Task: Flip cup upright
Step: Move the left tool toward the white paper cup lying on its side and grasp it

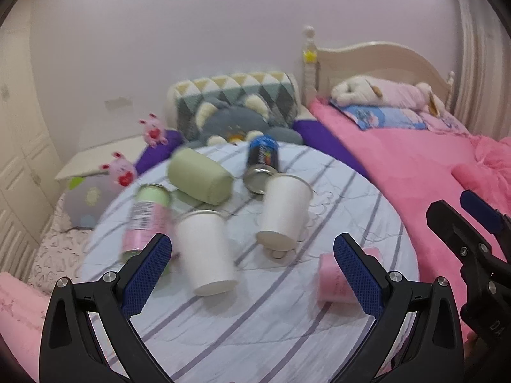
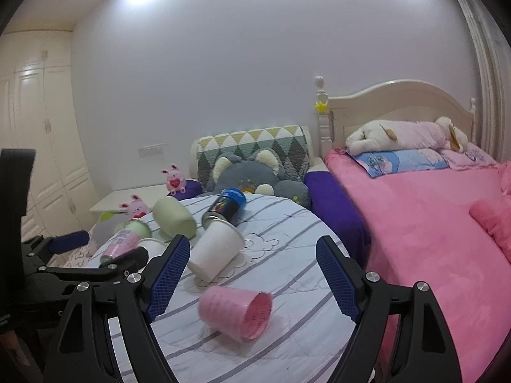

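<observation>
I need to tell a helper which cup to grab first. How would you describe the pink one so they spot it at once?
On the round striped tablecloth beside the pink bed, look at the near edge. The pink cup lies there on its side, open mouth to the right in the right wrist view. It is the only pink cup, lying apart from the white cup.

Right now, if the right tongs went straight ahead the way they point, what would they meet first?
Most likely the pink cup, lying on its side on the striped cloth between the open right tongs. Depth is unclear; they might pass over it.
</observation>
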Action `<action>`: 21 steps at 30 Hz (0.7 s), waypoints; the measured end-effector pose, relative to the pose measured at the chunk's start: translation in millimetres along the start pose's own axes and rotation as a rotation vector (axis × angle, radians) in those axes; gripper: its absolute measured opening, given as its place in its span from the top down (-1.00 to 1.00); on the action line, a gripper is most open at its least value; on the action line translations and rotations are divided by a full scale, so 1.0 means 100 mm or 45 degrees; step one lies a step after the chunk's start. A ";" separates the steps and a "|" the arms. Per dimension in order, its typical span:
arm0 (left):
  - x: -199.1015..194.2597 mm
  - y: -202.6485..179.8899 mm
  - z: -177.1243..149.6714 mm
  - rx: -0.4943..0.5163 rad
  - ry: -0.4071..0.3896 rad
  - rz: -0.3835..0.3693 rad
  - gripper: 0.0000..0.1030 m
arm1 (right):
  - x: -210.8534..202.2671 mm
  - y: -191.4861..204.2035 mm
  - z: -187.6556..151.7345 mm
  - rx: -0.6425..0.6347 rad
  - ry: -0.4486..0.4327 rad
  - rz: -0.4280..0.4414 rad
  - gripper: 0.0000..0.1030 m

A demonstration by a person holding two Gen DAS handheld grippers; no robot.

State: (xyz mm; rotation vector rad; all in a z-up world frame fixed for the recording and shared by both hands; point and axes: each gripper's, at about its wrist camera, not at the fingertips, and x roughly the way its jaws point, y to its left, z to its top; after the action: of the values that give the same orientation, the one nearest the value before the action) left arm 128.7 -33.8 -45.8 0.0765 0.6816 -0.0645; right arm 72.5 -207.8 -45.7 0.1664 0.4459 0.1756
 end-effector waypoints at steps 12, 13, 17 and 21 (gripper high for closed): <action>0.80 -0.31 0.15 0.089 0.168 0.031 -0.99 | 0.63 -0.30 -0.04 0.085 0.110 -0.001 -0.61; 0.86 -0.32 0.16 0.095 0.183 0.033 -0.99 | 0.69 -0.32 -0.04 0.090 0.122 0.002 -0.61; 1.11 -0.40 0.19 0.132 0.242 0.041 -0.99 | 0.82 -0.39 -0.06 0.107 0.141 0.006 -0.61; 1.35 -0.45 0.20 0.154 0.306 0.026 -0.99 | 0.91 -0.47 -0.08 0.134 0.150 0.013 -0.61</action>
State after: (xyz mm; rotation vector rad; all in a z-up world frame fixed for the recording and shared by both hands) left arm 242.1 -85.4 -118.0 0.2100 0.9166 -0.0776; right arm 155.9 -233.8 -99.2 0.2626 0.5719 0.1730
